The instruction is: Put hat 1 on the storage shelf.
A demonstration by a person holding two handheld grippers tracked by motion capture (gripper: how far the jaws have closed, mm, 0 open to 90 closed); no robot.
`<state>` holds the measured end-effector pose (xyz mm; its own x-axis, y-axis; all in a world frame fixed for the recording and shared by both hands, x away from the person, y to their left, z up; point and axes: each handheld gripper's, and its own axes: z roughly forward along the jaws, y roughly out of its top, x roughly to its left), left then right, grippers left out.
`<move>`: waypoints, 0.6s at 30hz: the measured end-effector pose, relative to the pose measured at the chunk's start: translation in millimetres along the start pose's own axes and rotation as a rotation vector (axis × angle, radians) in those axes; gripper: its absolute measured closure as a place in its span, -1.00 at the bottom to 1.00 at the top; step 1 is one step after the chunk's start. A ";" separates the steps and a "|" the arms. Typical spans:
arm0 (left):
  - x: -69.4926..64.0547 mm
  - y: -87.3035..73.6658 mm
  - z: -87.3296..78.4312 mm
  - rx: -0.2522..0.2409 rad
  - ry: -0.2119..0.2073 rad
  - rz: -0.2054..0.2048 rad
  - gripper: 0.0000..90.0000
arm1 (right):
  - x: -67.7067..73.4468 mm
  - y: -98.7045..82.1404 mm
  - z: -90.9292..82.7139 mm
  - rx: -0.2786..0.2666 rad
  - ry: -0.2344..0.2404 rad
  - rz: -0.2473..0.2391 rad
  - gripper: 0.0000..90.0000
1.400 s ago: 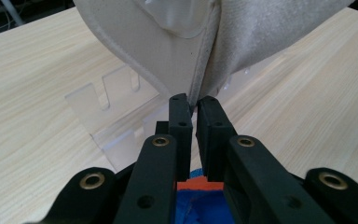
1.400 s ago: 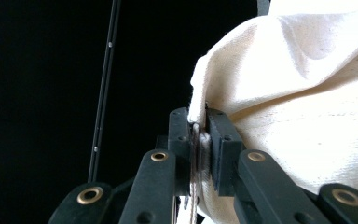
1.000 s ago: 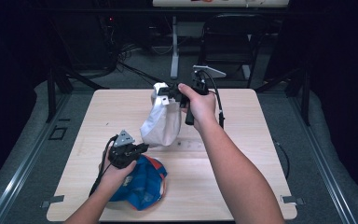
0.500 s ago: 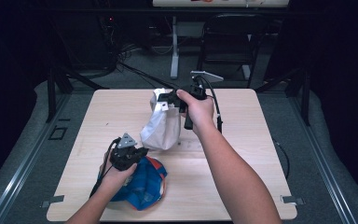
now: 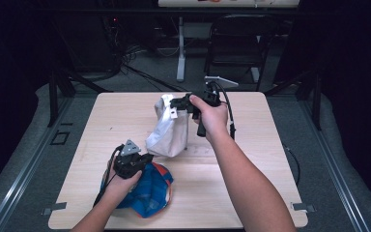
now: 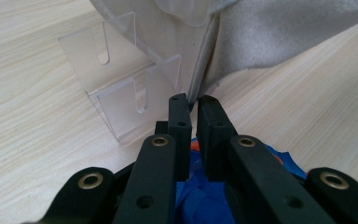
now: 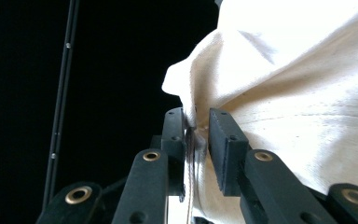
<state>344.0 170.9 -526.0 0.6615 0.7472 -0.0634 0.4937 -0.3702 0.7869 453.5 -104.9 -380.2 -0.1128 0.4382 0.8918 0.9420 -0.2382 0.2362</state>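
My right gripper (image 5: 181, 103) is shut on the top edge of a white cloth (image 5: 169, 130), which hangs from it down to the table (image 5: 251, 169). In the right gripper view the cloth (image 7: 307, 93) fold sits pinched between the jaws (image 7: 196, 123). At the front left, my left gripper (image 5: 145, 159) rests on a crumpled blue and orange cloth (image 5: 147, 193). Its jaws (image 6: 192, 100) stand almost together, with blue cloth (image 6: 200, 200) bunched at their base. The white cloth's (image 6: 284, 37) lower corner hangs just beyond those tips.
A clear plastic stand (image 6: 121, 93) with slots sits on the table beside the white cloth's lower edge. A dark chair (image 5: 236, 48) and cables lie on the floor beyond the table's far edge. Bare wood stretches to the right of both arms.
The right gripper and the white cloth have sunk slightly. The left gripper has edged a little toward the table's near edge. Both holds are unchanged.
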 end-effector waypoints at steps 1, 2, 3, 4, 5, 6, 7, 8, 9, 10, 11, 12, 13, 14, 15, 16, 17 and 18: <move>0.0 0.0 0.0 0.000 0.000 0.000 0.87 | -0.5 -0.1 -1.8 0.000 -0.007 -0.007 0.69; -0.3 0.1 -1.8 0.003 -0.001 0.004 0.84 | -0.5 0.0 -4.7 -0.007 -0.016 -0.011 0.67; -0.6 0.0 -3.2 -0.002 0.005 0.004 0.84 | -0.5 0.0 -4.7 -0.007 -0.016 -0.011 0.67; -0.2 -0.5 -4.8 -0.013 0.009 0.001 0.79 | -1.2 0.0 -7.2 -0.011 -0.022 -0.019 0.66; 0.7 -0.6 -7.0 -0.010 0.008 0.002 0.75 | -1.9 -0.1 -10.7 -0.012 -0.035 -0.022 0.65; 1.4 -1.7 -8.8 -0.029 0.013 -0.006 0.70 | -3.8 -0.5 -15.0 -0.017 -0.037 -0.029 0.63; 2.6 -2.5 -10.7 -0.032 0.020 -0.008 0.67 | -3.9 -0.5 -16.8 -0.019 -0.040 -0.026 0.62; 4.0 -2.7 -13.1 -0.023 0.024 -0.008 0.64 | -4.4 -0.7 -20.1 -0.020 -0.050 -0.040 0.62; 4.0 -2.7 -13.1 -0.023 0.024 -0.008 0.60 | -4.4 -0.7 -20.1 -0.020 -0.050 -0.040 0.62; 5.0 -3.6 -13.5 -0.034 0.021 -0.015 0.60 | -4.1 -0.8 -22.3 -0.022 -0.056 -0.044 0.61; 6.6 -4.1 -15.4 -0.031 0.018 -0.020 0.57 | -3.8 -1.1 -23.7 -0.024 -0.061 -0.044 0.60; 8.8 -5.8 -18.0 -0.047 0.020 -0.033 0.52 | -3.1 -1.9 -28.3 -0.023 -0.062 -0.057 0.58; 10.3 -6.1 -20.0 -0.045 0.021 -0.032 0.49 | -2.6 -2.3 -29.5 -0.026 -0.064 -0.063 0.57; 10.3 -6.1 -20.0 -0.045 0.021 -0.032 0.47 | -2.1 -2.9 -31.0 -0.028 -0.067 -0.068 0.56; 11.3 -7.0 -21.5 -0.053 0.025 -0.041 0.47 | -2.1 -2.9 -31.0 -0.028 -0.067 -0.068 0.56; 13.4 -7.9 -24.5 -0.062 0.028 -0.045 0.43 | -1.2 -4.3 -34.8 -0.028 -0.073 -0.082 0.54; 13.4 -7.9 -24.5 -0.062 0.028 -0.045 0.41 | -1.0 -4.9 -36.5 -0.028 -0.075 -0.091 0.53; 14.5 -9.0 -28.2 -0.066 0.031 -0.052 0.40 | -0.8 -5.6 -38.4 -0.026 -0.079 -0.102 0.52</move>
<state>333.2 200.7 -516.7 0.6173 0.7819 -0.0872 0.4880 -0.2936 0.8220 436.2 -137.2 -367.3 -0.1813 0.5279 0.8297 0.9185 -0.2105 0.3347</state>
